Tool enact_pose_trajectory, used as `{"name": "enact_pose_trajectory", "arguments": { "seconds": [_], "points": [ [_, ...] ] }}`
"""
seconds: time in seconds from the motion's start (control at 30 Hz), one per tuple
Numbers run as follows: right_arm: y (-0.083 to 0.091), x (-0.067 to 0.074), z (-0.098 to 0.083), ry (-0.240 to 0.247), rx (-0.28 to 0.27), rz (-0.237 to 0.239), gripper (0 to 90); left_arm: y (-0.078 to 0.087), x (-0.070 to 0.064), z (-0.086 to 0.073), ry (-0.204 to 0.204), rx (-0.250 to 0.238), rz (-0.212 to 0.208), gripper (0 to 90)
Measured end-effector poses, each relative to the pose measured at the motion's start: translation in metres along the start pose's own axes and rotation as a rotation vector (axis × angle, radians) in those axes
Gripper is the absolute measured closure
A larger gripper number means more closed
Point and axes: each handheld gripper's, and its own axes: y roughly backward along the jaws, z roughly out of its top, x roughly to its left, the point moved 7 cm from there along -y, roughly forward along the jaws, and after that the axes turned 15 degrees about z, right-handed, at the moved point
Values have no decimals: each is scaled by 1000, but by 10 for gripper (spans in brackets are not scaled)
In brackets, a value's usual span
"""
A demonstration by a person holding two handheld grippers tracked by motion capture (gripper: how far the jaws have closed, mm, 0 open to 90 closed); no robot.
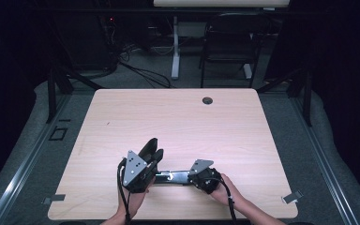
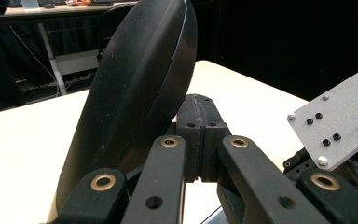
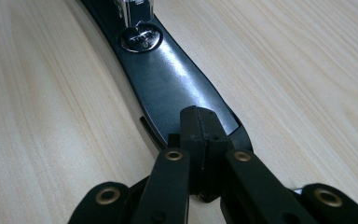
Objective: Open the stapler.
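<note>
A black stapler lies opened out near the table's front edge. Its flat base point(image 1: 171, 177) rests on the wood, glossy, with a round metal anvil point(image 3: 140, 38). Its curved top arm point(image 2: 140, 93) stands raised at the left end point(image 1: 149, 146). My left gripper point(image 1: 155, 155), hand-held, is shut, and its closed tips point(image 2: 199, 135) sit just right of the raised arm with nothing between them. My right gripper point(image 1: 188, 177) points left, also shut, and its closed tips point(image 3: 200, 135) rest over the near end of the base point(image 3: 168, 88).
The light wooden table point(image 1: 178, 122) has a small round grommet point(image 1: 207, 100) at its far side. A chair point(image 1: 229, 42) and a desk leg point(image 1: 175, 47) stand on the dark floor beyond. The right gripper's grey plate point(image 2: 340, 121) is close beside my left gripper.
</note>
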Motion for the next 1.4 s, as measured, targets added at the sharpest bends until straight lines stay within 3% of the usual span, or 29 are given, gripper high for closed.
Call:
{"name": "enact_pose_trajectory", "arguments": {
  "seconds": [0.27, 1.4],
  "points": [
    [0, 0, 0, 3, 1, 0, 900, 5, 10, 3, 8, -14, 28, 899],
    [-1, 1, 1, 2, -10, 4, 900, 16, 36, 6, 36, -31, 82, 899]
  ]
}}
